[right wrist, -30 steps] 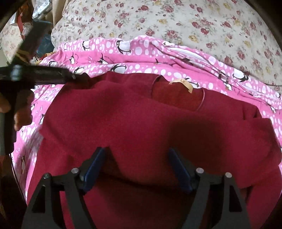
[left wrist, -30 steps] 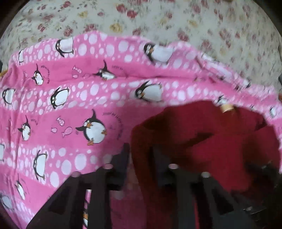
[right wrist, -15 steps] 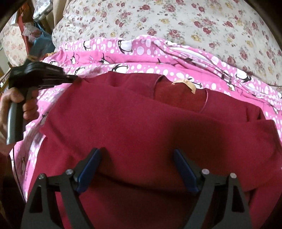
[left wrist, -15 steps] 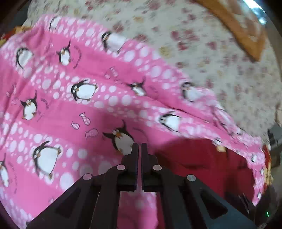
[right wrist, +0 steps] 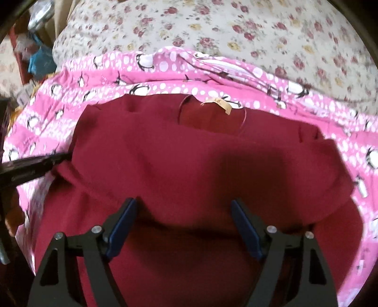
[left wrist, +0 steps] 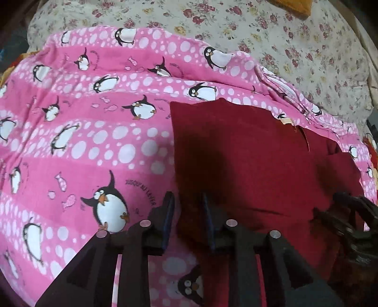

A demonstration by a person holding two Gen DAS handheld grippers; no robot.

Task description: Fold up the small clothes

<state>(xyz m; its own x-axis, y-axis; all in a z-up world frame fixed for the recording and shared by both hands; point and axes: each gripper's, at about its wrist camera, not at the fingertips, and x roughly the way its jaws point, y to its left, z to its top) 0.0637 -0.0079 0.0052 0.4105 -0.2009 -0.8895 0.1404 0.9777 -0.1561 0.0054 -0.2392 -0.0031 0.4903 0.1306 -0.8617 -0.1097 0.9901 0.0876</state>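
Note:
A dark red top (right wrist: 189,160) lies on a pink penguin blanket (left wrist: 94,132), neck opening and tan label (right wrist: 216,104) at the far side. In the left wrist view the red top (left wrist: 248,153) fills the right half with its left side folded to a straight edge. My left gripper (left wrist: 187,207) is open a little, its jaws astride that left edge, with red cloth between them. It shows in the right wrist view as a dark tip (right wrist: 35,165) at the top's left edge. My right gripper (right wrist: 183,210) is wide open, low over the top's lower middle, holding nothing.
A cream flowered bedsheet (right wrist: 236,35) lies beyond the blanket. Clutter (right wrist: 35,56) sits off the bed at far left. An orange item (left wrist: 290,6) lies at the far edge. My right gripper (left wrist: 349,219) shows dark at the lower right of the left wrist view.
The left gripper was open at the red cloth, then shut and swung out over the blanket; now it is back at the top's left edge, partly open. The right gripper stayed open in place.

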